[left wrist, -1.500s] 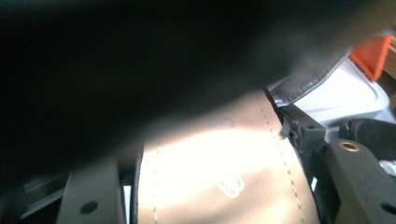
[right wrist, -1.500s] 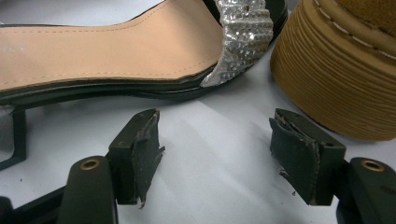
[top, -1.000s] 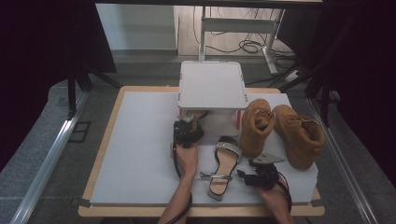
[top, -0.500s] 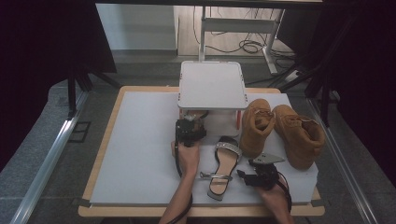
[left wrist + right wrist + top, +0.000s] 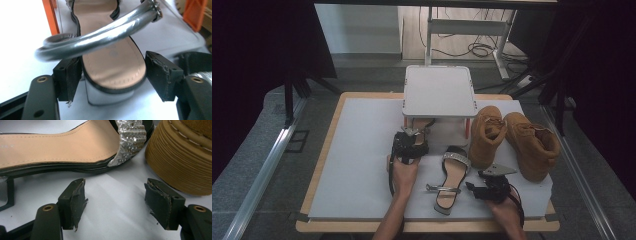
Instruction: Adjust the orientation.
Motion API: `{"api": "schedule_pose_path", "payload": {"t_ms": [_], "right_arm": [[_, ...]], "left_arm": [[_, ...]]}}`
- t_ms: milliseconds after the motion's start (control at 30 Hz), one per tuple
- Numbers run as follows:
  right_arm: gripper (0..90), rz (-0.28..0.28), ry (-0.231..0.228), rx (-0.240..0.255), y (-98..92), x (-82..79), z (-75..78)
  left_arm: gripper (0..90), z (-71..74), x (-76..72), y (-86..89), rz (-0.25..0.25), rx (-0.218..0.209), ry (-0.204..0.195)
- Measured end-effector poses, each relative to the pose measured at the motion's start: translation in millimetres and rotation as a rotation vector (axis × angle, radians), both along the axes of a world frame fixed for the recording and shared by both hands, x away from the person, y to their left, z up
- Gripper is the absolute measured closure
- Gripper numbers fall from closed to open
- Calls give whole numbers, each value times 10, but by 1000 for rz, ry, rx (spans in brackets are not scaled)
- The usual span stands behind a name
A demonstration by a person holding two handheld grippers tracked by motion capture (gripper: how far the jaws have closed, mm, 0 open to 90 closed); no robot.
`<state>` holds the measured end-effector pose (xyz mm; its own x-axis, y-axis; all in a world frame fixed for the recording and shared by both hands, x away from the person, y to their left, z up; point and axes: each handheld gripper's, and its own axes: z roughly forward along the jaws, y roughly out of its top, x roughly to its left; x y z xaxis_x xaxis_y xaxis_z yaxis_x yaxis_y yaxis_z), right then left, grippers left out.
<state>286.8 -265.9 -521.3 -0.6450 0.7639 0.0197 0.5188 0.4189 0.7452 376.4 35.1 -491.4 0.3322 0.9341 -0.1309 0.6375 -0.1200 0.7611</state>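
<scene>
Sandal [image 5: 113, 67] under the white rack [image 5: 439, 92], frame centre in the high view; its heel sits between the left gripper's [image 5: 113, 75] just-widened jaws, one pad touching, the other apart: released or nearly, likely to leave it shelved. Second sandal [image 5: 451, 177] lies lower centre. Right gripper [image 5: 115, 200] gapes empty beside it. Toe hidden under the rack.

The sandal [image 5: 112, 65] has a smooth matt tan insole and a glossy silver strap [image 5: 100, 37]; its mate [image 5: 62, 147] carries a glittering rhinestone band [image 5: 128, 140]. The boots [image 5: 512, 140] look like rough tan suede with ribbed rubbery soles. The surface [image 5: 357, 165] is matt white, edged in wood.
</scene>
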Motion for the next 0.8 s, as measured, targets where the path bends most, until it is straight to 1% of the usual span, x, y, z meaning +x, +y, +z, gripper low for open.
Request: {"api": "schedule_pose_path", "payload": {"t_ms": [33, 67, 133, 167, 200, 267, 300, 333, 367, 400, 433, 467, 500, 533, 567, 600, 667, 733, 767, 800], "right_arm": [[321, 1, 0, 2, 0, 0, -1], [321, 0, 0, 0, 0, 0, 0], [321, 0, 1, 2, 0, 0, 0], [321, 0, 1, 2, 0, 0, 0], [321, 1, 0, 1, 0, 0, -1], [321, 1, 0, 1, 0, 0, 0], [321, 0, 0, -1, 1, -1, 0], [321, 0, 0, -1, 1, -1, 0], [321, 1, 0, 0, 1, 0, 0], [321, -1, 0, -2, 1, -1, 0], [321, 1, 0, 0, 1, 0, 0], [321, 0, 0, -1, 1, -1, 0], [320, 1, 0, 0, 1, 0, 0], [320, 0, 0, -1, 1, -1, 0], [320, 0, 0, -1, 1, -1, 0], [321, 1, 0, 0, 1, -1, 0], [320, 0, 0, -1, 2, -2, 0], [321, -1, -1, -3, 1, -2, 1], [321, 0, 0, -2, 1, -1, 0], [320, 0, -1, -2, 1, -1, 0]], "left_arm": [[319, 3, -23, 26, -17, -10, 10], [322, 3, -23, 26, -17, -10, 10], [321, -2, -83, 84, -51, -22, 29], [309, -2, -83, 84, -51, -22, 29], [300, -11, -128, 122, -73, -28, 36], [301, -16, -156, 146, -77, -32, 35], [313, -24, -197, 185, -88, -55, 26], [331, -24, -197, 185, -88, -55, 26], [355, -32, -251, 223, -110, -77, 8], [383, -35, -273, 234, -120, -76, -1], [418, -38, -305, 242, -128, -67, -18], [456, -42, -336, 248, -134, -45, -36], [488, -49, -358, 250, -144, -28, -44], [514, -63, -374, 255, -165, -22, -42], [538, -63, -374, 255, -165, -22, -42], [587, -95, -392, 264, -201, -23, -37], [642, -125, -399, 269, -233, -28, -38], [683, -158, -401, 260, -262, -31, -31], [695, -167, -403, 254, -268, -30, -33], [702, -174, -406, 247, -275, -21, -39]]}}
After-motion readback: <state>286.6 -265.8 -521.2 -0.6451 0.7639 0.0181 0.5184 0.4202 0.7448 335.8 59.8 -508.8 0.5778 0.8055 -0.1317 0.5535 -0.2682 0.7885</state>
